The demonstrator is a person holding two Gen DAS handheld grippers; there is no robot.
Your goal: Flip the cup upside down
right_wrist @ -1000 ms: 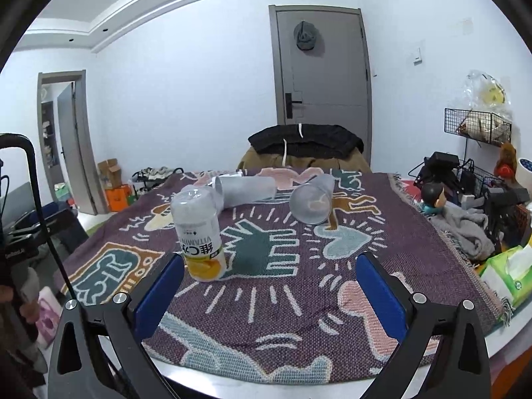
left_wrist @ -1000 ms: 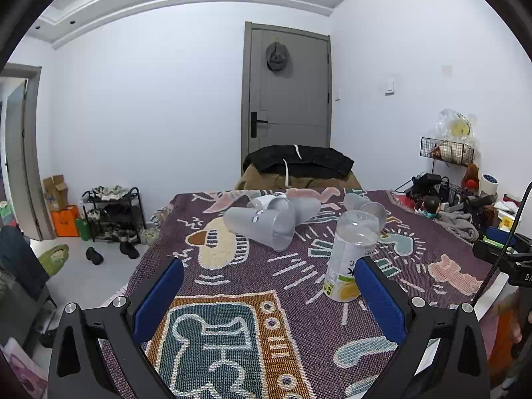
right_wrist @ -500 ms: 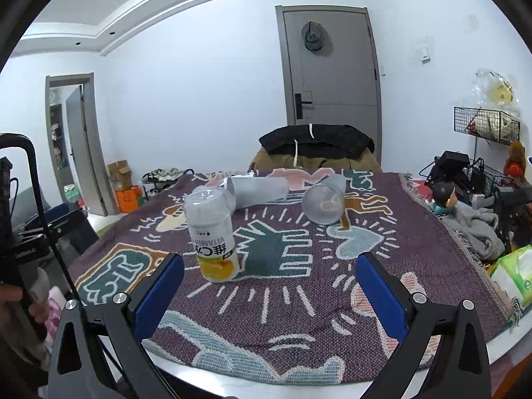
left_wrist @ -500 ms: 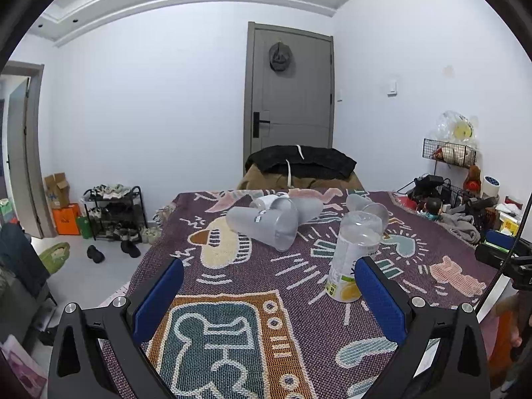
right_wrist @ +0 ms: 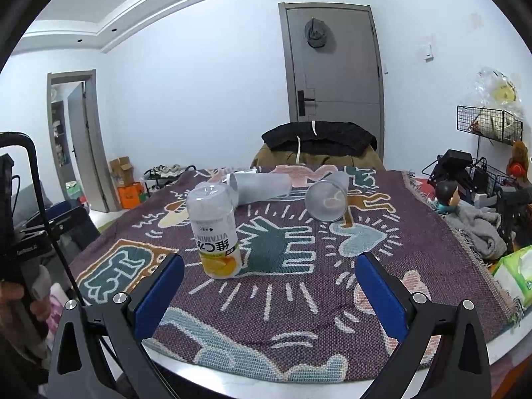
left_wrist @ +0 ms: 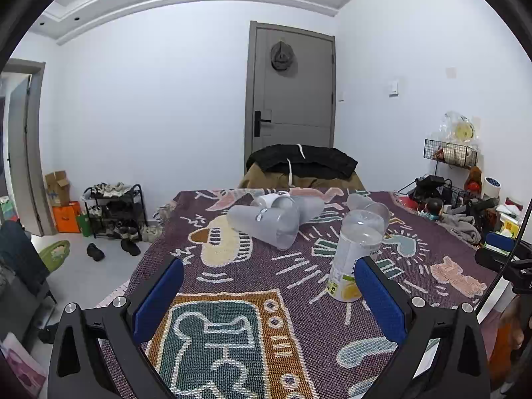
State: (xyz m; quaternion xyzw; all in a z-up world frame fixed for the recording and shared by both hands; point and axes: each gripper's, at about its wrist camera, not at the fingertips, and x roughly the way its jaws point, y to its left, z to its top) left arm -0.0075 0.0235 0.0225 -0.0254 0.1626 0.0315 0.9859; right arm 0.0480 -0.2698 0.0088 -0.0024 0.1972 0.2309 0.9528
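On the patterned blanket [right_wrist: 415, 232], the cup [right_wrist: 327, 199] lies at one o'clock from the empty, spread right gripper [right_wrist: 269, 286]; grasp its wall squarely, while the left gripper [left_wrist: 269, 289] gapes idle.

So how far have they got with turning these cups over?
One labelled cup already stands upside down on the blanket, its print inverted. Nothing is in hand: the left hand-held gripper and right hand-held gripper are both open and short of the cups. Left to do: the frosted cups lying on their sides, one by the middle and another further right.
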